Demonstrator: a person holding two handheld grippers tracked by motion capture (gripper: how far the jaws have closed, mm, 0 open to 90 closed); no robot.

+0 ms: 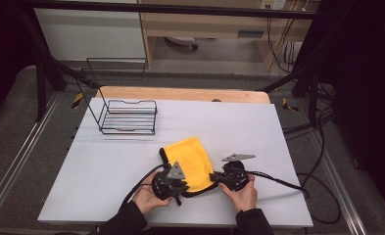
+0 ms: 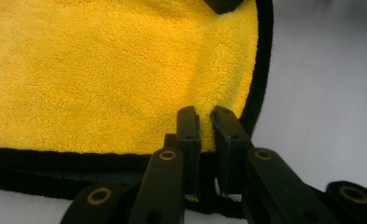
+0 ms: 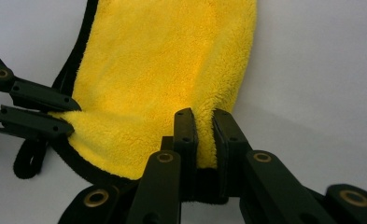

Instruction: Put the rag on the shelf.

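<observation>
A yellow fleece cloth [image 1: 189,161] with a black border lies folded near the front of the white table [image 1: 258,132]. My left gripper [image 1: 179,188] pinches its near left edge; in the left gripper view the jaws are shut on a fold of the cloth [image 2: 125,70] at the left gripper [image 2: 206,114]. My right gripper [image 1: 214,177] holds the near right corner. In the right gripper view the right gripper [image 3: 203,116] is shut on the cloth [image 3: 162,70], and the left gripper's fingers [image 3: 36,112] clamp the edge farther left.
A black wire rack [image 1: 127,116] stands at the back left of the table. Cables [image 1: 278,181] trail from the grippers across the front and off the right edge. The person's hands [image 1: 244,196] come in at the bottom.
</observation>
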